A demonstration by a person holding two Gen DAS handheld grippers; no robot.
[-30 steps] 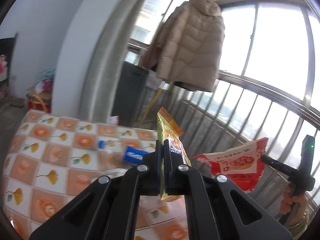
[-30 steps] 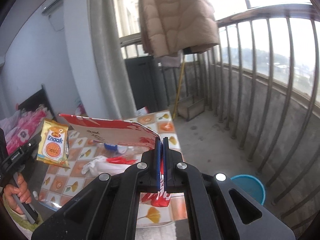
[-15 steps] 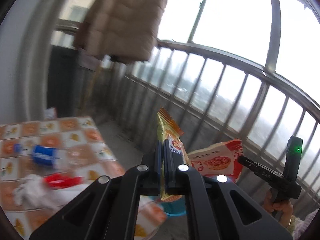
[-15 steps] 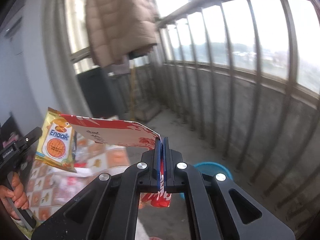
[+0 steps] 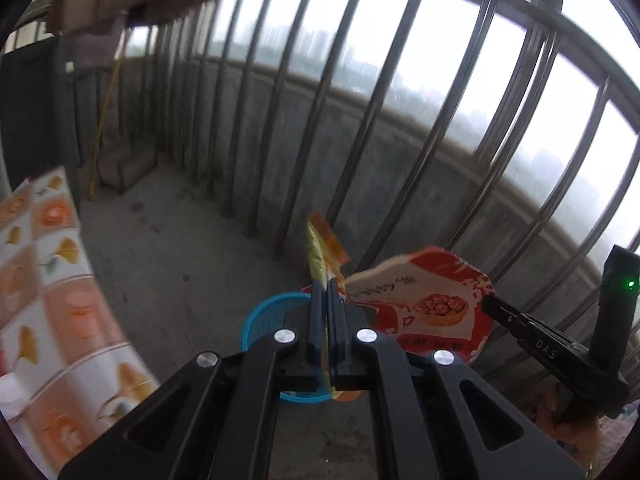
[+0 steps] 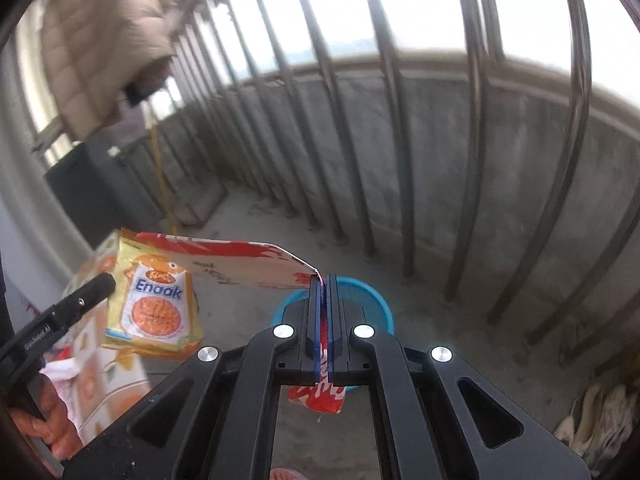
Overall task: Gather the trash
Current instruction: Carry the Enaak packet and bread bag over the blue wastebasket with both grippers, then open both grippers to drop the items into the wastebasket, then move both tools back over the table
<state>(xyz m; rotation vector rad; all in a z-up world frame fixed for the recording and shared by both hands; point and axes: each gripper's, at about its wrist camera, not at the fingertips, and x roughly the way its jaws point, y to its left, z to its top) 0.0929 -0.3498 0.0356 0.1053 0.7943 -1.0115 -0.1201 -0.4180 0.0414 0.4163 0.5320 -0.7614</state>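
My left gripper point(image 5: 327, 284) is shut on a yellow snack wrapper point(image 5: 320, 246), seen edge-on above its fingers; the same yellow wrapper point(image 6: 154, 304), marked Enaak, shows flat at the left of the right wrist view. My right gripper point(image 6: 325, 280) is shut on a red and white snack bag point(image 6: 236, 262) that stretches left from the pads; that red bag point(image 5: 424, 308) hangs right of my left fingers. A blue basket point(image 5: 268, 320) stands on the concrete floor just beyond and below both grippers, its rim point(image 6: 376, 298) partly hidden by the fingers.
A metal balcony railing point(image 5: 360, 92) on a low concrete wall closes off the far side. The table with the orange patterned cloth point(image 5: 44, 288) lies at the left. A beige coat point(image 6: 96, 44) hangs at the upper left. Shoes point(image 6: 596, 416) sit on the floor at the right.
Both grippers swung away from the table toward the railing and sank, each still holding its wrapper. The blue basket has come into view under them; the table has slid off to the left.
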